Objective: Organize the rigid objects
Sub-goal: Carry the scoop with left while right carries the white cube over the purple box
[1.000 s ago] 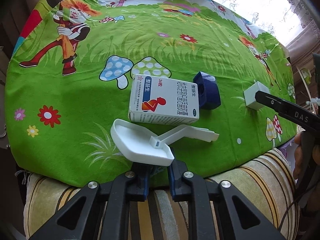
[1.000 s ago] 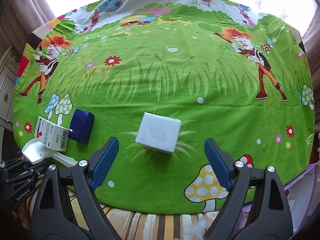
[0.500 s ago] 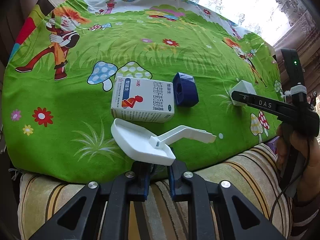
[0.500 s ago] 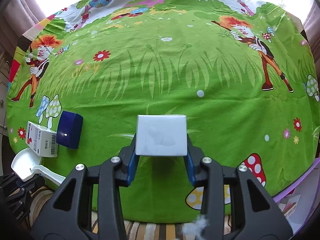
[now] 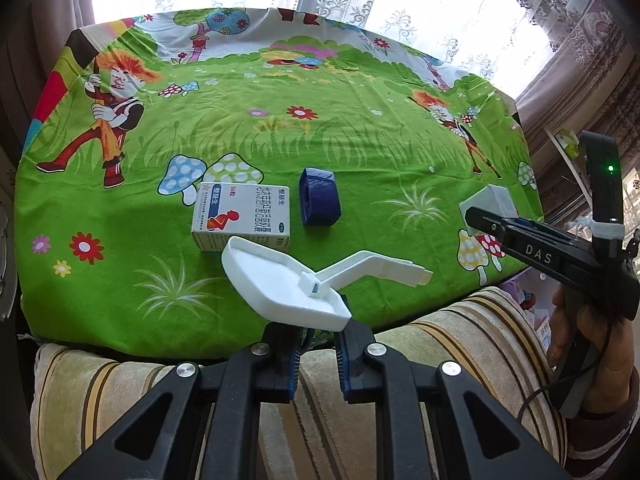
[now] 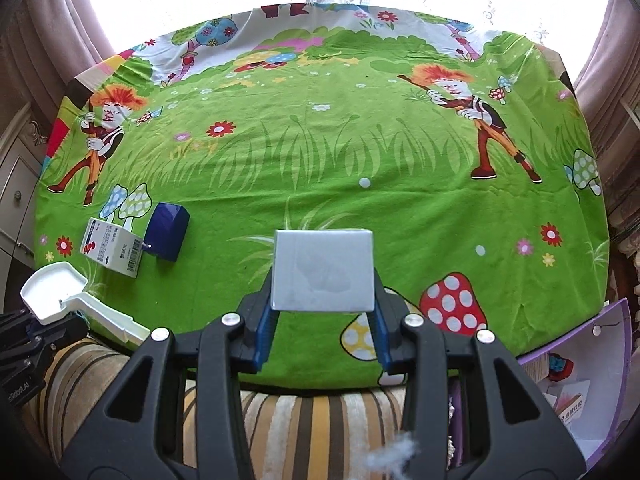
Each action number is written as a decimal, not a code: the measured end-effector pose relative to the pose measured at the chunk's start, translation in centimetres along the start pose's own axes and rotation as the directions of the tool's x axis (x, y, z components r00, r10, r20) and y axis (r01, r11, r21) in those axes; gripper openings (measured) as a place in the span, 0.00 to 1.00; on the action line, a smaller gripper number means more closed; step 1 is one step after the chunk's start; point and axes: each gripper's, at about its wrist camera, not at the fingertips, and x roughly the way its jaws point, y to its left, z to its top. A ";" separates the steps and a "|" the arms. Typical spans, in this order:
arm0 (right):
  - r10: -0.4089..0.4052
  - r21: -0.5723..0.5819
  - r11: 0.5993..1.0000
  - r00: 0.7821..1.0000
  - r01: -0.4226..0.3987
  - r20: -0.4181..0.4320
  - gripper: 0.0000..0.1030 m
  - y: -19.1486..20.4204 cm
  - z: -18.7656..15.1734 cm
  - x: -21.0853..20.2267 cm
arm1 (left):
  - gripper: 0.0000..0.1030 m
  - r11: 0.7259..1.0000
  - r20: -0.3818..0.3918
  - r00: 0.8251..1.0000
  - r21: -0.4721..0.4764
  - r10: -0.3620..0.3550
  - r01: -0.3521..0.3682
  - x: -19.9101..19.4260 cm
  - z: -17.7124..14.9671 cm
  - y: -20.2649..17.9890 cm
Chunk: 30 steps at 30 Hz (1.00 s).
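Observation:
My left gripper (image 5: 316, 338) is shut on the rim of a white plastic scoop (image 5: 280, 282), held above the table's near edge; the scoop also shows at the left in the right wrist view (image 6: 54, 294). My right gripper (image 6: 322, 320) is shut on a white square box (image 6: 323, 270), lifted just off the cloth; this box shows at the right in the left wrist view (image 5: 490, 202). A white medicine box (image 5: 240, 216) lies on its side next to a dark blue box (image 5: 319, 202), left of centre.
The table is covered by a green cartoon cloth (image 6: 320, 152). A striped cushion (image 5: 440, 344) runs along the near edge. A purple bin (image 6: 576, 372) with small items sits low at the right. Curtains and a bright window stand behind the table.
My right gripper has closed on the white square box and raised it slightly. My left gripper, still holding the scoop, has pulled back and up a little from the medicine box.

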 end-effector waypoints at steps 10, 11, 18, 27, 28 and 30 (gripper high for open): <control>0.018 0.028 0.999 0.999 -0.019 0.043 0.43 -2.2 -3.1 -4.4 | 0.15 0.996 -0.003 0.999 0.069 -0.049 0.050 -0.7 -0.7 -4.1; 0.015 0.030 0.999 0.999 -0.017 0.048 0.43 -2.5 -3.5 -4.9 | 0.15 0.995 -0.003 0.999 0.079 -0.054 0.054 -0.7 -0.8 -4.6; -0.003 0.057 0.998 0.997 -0.001 0.072 0.43 -4.8 -5.6 -7.8 | 0.15 0.985 -0.017 0.995 0.142 -0.098 0.099 -1.0 -1.4 -8.1; -0.048 0.124 0.992 0.996 0.038 0.081 0.43 -9.3 -8.9 -10.9 | 0.15 0.960 -0.056 0.988 0.236 -0.142 0.151 -0.6 -2.3 -13.0; -0.057 0.133 0.990 0.995 0.045 0.082 0.43 -9.9 -9.2 -11.2 | 0.15 0.955 -0.063 0.987 0.249 -0.148 0.159 -0.5 -2.4 -13.7; -0.075 0.153 0.986 0.994 0.062 0.081 0.43 -11.2 -10.0 -11.8 | 0.15 0.944 -0.074 0.985 0.282 -0.159 0.173 -0.4 -2.7 -15.3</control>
